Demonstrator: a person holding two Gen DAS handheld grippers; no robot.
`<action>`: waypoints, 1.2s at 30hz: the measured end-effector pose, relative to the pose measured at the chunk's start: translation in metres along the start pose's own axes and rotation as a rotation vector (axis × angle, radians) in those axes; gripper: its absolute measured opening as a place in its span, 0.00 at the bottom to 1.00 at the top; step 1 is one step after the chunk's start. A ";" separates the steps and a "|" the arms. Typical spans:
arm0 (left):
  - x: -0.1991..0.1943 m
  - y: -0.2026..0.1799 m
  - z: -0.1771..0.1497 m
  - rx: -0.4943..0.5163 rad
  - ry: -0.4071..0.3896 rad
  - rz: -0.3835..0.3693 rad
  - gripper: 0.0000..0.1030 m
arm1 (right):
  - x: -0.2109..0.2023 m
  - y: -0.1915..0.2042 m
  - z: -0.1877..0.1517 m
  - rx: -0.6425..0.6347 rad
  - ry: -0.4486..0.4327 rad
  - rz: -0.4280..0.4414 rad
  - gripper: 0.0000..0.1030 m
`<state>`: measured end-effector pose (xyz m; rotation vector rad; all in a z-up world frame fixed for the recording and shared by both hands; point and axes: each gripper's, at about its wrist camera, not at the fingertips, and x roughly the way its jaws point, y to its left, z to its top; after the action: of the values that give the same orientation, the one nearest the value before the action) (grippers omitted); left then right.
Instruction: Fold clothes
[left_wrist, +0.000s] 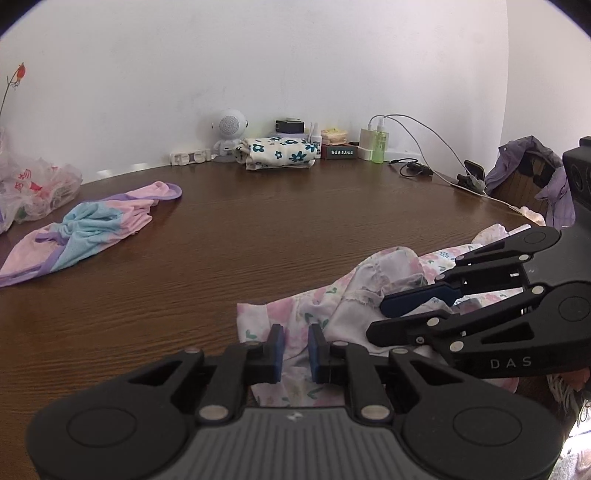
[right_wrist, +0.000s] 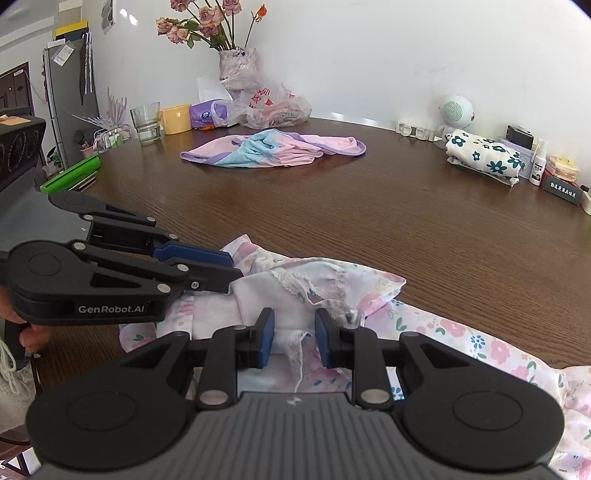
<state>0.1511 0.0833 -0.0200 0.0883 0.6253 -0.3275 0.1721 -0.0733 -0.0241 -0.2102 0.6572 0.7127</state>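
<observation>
Two garments lie loose on the dark wood-grain table (left_wrist: 229, 236) in the left wrist view. A thin, crumpled floral garment (left_wrist: 295, 314) in white and pink, edged with lace, sits directly under the left gripper (left_wrist: 295, 349). The blue pads stand slightly apart, a narrow gap between them, with fabric lying in and below that gap; whether the pads pinch it cannot be told. The right gripper (left_wrist: 391, 306) enters from the right, tips on the same garment. A soft pink, blue and purple garment (left_wrist: 88, 229) lies well ahead to the left. One folded flower-print cloth (left_wrist: 279, 151) rests far ahead by the wall.

In the right wrist view, the right gripper (right_wrist: 294, 341) has its jaws partly open over the floral garment (right_wrist: 317, 288), a lace strip hanging between the pads. The left gripper (right_wrist: 231, 269) comes in from the left, its tips against the bunched fabric. Farther ahead: one glass (right_wrist: 146, 122), one yellow cup (right_wrist: 176, 118).
</observation>
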 end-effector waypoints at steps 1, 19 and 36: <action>0.000 -0.001 0.000 0.008 0.003 0.005 0.13 | 0.000 0.000 0.000 -0.001 -0.001 -0.001 0.23; -0.076 0.038 -0.026 -0.490 -0.067 -0.022 0.77 | -0.064 -0.017 -0.011 0.109 -0.105 0.009 0.28; -0.066 0.034 -0.041 -0.668 -0.021 -0.071 0.75 | -0.052 -0.005 -0.020 0.014 -0.024 0.029 0.20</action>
<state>0.0894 0.1410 -0.0146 -0.5778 0.6909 -0.1745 0.1364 -0.1129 -0.0077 -0.1789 0.6431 0.7373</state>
